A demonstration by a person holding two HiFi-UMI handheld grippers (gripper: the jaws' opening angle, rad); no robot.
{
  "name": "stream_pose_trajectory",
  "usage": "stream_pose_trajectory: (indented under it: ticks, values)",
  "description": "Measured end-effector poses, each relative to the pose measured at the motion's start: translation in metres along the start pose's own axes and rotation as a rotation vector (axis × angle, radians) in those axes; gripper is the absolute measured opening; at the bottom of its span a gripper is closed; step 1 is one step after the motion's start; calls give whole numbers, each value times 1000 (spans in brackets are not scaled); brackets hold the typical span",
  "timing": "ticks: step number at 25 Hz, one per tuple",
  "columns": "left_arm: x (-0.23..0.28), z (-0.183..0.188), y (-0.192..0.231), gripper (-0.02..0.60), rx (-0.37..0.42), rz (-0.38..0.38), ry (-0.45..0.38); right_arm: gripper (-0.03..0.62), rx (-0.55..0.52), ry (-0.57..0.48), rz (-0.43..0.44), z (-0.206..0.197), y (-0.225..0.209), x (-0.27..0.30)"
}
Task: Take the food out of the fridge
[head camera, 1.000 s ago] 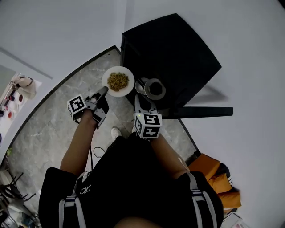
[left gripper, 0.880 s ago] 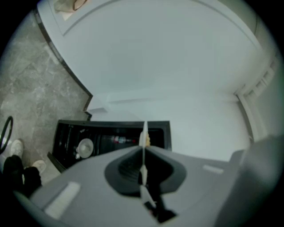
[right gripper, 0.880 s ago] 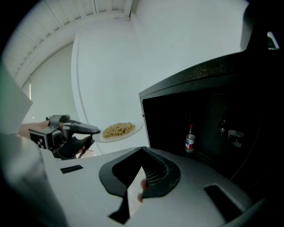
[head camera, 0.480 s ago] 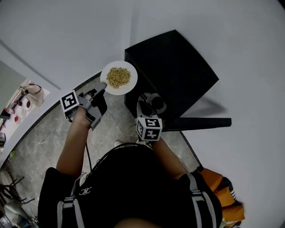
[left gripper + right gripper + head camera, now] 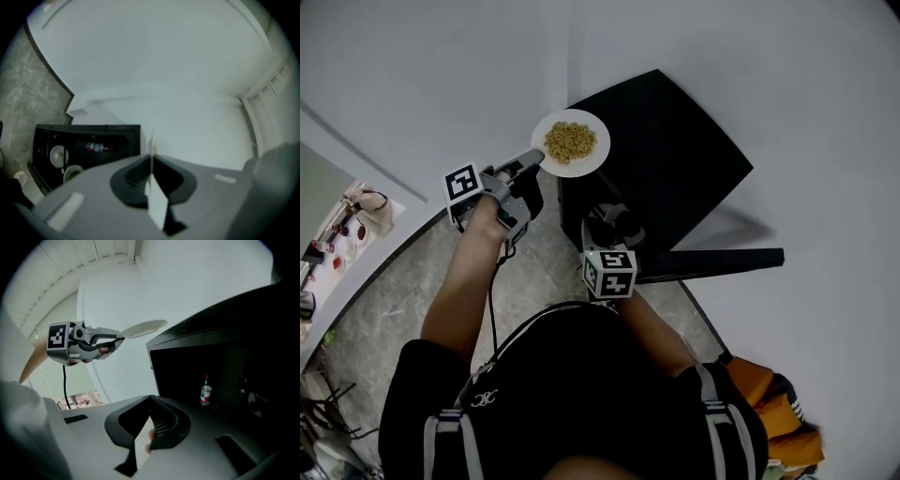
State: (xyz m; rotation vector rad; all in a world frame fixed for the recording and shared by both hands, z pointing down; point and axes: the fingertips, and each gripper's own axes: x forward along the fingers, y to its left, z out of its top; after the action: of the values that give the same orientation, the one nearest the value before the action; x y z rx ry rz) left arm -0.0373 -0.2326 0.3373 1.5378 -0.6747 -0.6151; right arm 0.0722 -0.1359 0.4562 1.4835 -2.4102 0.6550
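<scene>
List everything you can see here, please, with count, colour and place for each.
plate: one, white, over the fridge's corner
food: one heap, yellowish, on plate
fridge: one, black, open, centre
bottle: one, clear with red cap, inside fridge
bowl: one, grey, at fridge opening
bag: one, orange, lower right of head view
left hand-held gripper: one, grey, shut on plate
right hand-held gripper: one, grey, shut on bowl

The bottle (image 5: 206,393) in the dark fridge (image 5: 187,366) bears a label too small, perhaps too blurred, to read.
</scene>
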Motion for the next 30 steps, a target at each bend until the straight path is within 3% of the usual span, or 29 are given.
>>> stream_pose_trajectory:
  ticks: [5,22,26,30]
  values:
    - [59,4,5,15,-14,26,2,-3,7,5,-4,10,-31,5]
    - [73,9,18,21,-97,24,27,-3,39,-8,-58,0,-14,-8]
    - [75,12,12,28,-39,-6,39,-3,35,-7,-57,-3,-9,-10]
    - [69,17,8,92,-4,-28,9,-3,36,2,-53,-8,-10,-10]
